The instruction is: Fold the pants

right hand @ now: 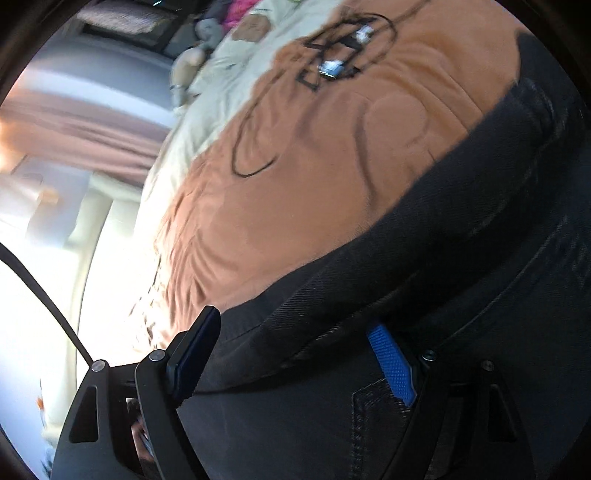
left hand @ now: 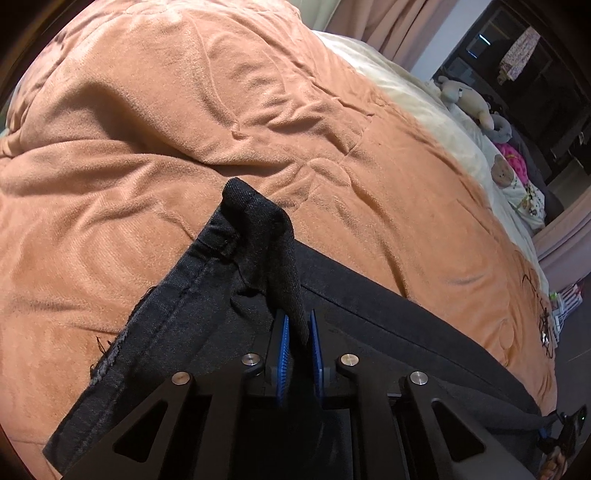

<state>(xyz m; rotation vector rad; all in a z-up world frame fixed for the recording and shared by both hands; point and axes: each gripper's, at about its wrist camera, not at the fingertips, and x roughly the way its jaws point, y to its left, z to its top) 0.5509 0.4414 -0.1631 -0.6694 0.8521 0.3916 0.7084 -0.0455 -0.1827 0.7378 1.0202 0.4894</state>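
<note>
Black denim pants (left hand: 369,332) lie on an orange blanket (left hand: 184,129) on a bed. My left gripper (left hand: 298,328) is shut on a pinched-up fold of the pants at a leg hem, with frayed hem edge to its left. In the right wrist view the pants (right hand: 461,277) fill the lower right, a back pocket showing near the bottom. My right gripper (right hand: 295,332) is open wide over the pants' edge, its blue-padded fingers (right hand: 393,365) apart, holding nothing.
A cream sheet (left hand: 424,96) and soft toys (left hand: 469,99) lie at the bed's far end. A black cable with small devices (right hand: 332,66) lies on the blanket. Pink curtains (left hand: 388,26) and dark shelving stand beyond the bed. The bed's edge drops off at the left in the right wrist view.
</note>
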